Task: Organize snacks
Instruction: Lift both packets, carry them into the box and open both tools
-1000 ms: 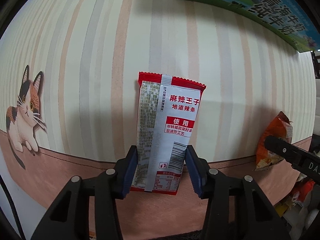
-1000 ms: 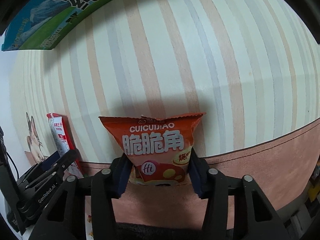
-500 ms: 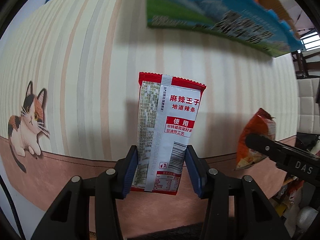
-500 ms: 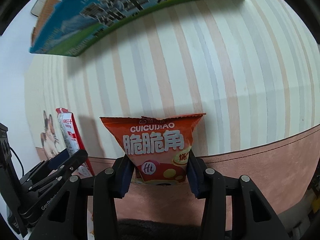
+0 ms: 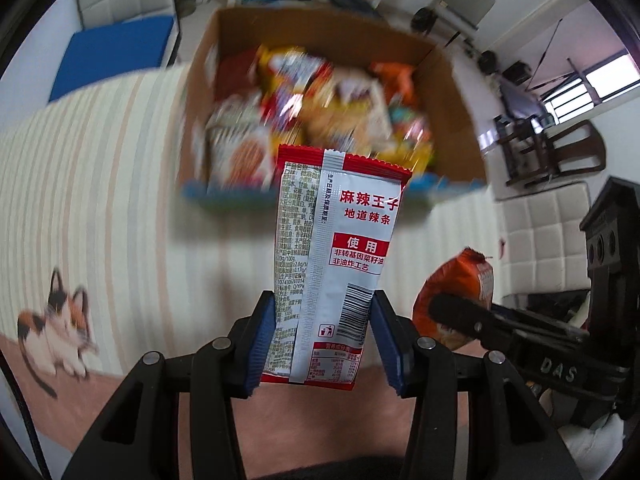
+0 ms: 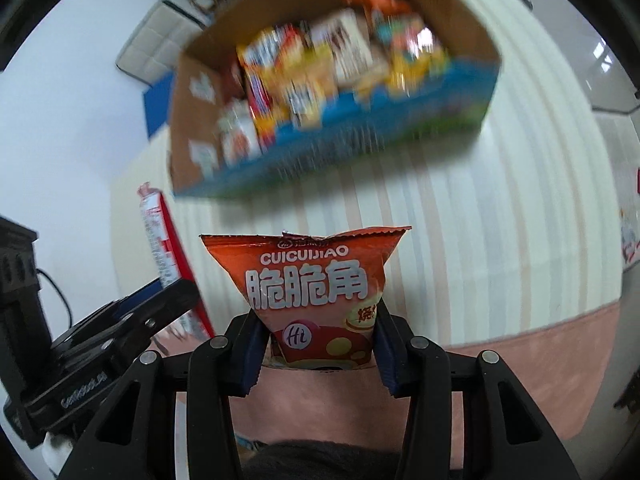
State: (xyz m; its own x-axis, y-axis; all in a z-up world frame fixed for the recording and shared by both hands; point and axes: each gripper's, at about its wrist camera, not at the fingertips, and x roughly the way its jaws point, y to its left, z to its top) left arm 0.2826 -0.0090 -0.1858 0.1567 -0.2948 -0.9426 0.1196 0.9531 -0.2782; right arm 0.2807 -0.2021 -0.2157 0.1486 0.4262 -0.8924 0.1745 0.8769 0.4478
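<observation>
Left wrist view: the left gripper (image 5: 323, 340) is clamped on the lower part of a red-and-silver spicy-strip packet (image 5: 336, 256), blue pads pressing both long edges; the packet stands upright between the jaws, most of it projecting beyond them. Beyond it, blurred, an open cardboard box (image 5: 452, 92) of mixed snacks rests on the striped mat (image 5: 100, 184).

Right wrist view: the right gripper (image 6: 318, 344) pinches the bottom of an orange chip bag (image 6: 312, 280), whose wider top flares above the jaws.
</observation>
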